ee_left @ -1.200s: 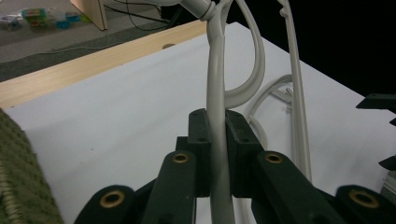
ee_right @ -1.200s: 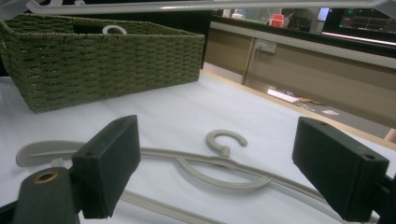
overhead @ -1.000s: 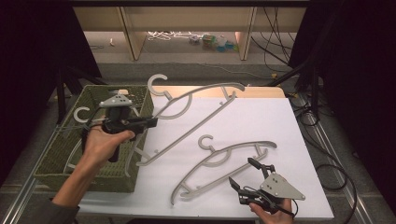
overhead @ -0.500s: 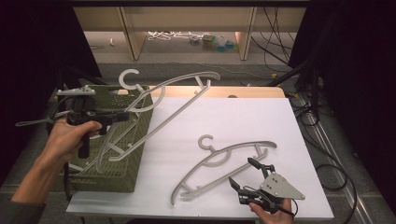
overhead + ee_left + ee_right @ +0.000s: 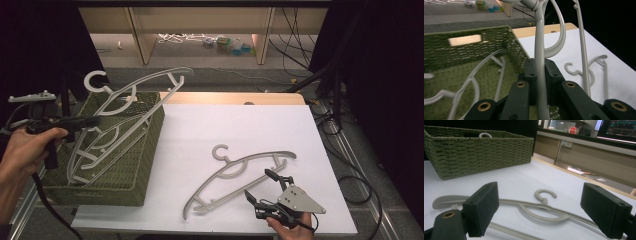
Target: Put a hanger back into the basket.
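Since the earlier frames the left gripper (image 5: 92,121) has carried its hanger (image 5: 131,97) leftward off the white board (image 5: 300,150) and over the green basket (image 5: 145,165); the right gripper (image 5: 263,186) has not shifted. The left jaws are pinched on the hanger's thin bar, which the left gripper view shows running straight up between the pads (image 5: 532,75). The hanger hangs tilted, its hook (image 5: 97,80) at the far left above the basket's far rim and its long axis slanting from the near left up to the far right, so its far-right end juts past the basket's right wall. Another hanger (image 5: 100,145) already lies inside. I judge the next move to be lowering, and it turns on that overhang: the held hanger must swing in line with the basket's long side or it will catch the right rim. The right jaws stand spread and empty, just near and right of the third hanger (image 5: 240,170), which lies flat on the board with open room around it and its hook toward the far left.
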A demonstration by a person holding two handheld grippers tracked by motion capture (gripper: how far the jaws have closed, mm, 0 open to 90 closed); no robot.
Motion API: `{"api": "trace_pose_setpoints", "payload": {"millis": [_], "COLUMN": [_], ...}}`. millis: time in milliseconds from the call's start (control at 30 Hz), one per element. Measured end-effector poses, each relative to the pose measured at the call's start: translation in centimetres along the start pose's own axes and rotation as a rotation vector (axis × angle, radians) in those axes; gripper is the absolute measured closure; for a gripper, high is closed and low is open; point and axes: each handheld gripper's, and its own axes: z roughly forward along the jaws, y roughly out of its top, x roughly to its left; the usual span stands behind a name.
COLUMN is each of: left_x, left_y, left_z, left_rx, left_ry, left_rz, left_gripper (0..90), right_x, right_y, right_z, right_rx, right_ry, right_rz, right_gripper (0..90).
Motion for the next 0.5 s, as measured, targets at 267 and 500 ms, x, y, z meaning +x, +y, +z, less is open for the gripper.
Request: {"api": "trace_pose_setpoints", "payload": {"millis": [267, 500], "left_x": [2.8, 4.8], "left_y": [-1.2, -2.0], "left_z": [-0.5, -0.3], "left_rx": [0.004, 0.028], "left_ry": [0.063, 0.136], "left_rz": [-0.013, -0.009], "left_gripper": [82.0, 82.0], "right_x": [0.0, 0.0], "right_y": [0.0, -0.1], "right_z": [0.1, 0.2], "right_rx": [0.003, -0.014], "right_ry": [0.006, 0.008], "right_rz": [0.002, 0.008], "right_gripper": [16.1, 16.1]}}
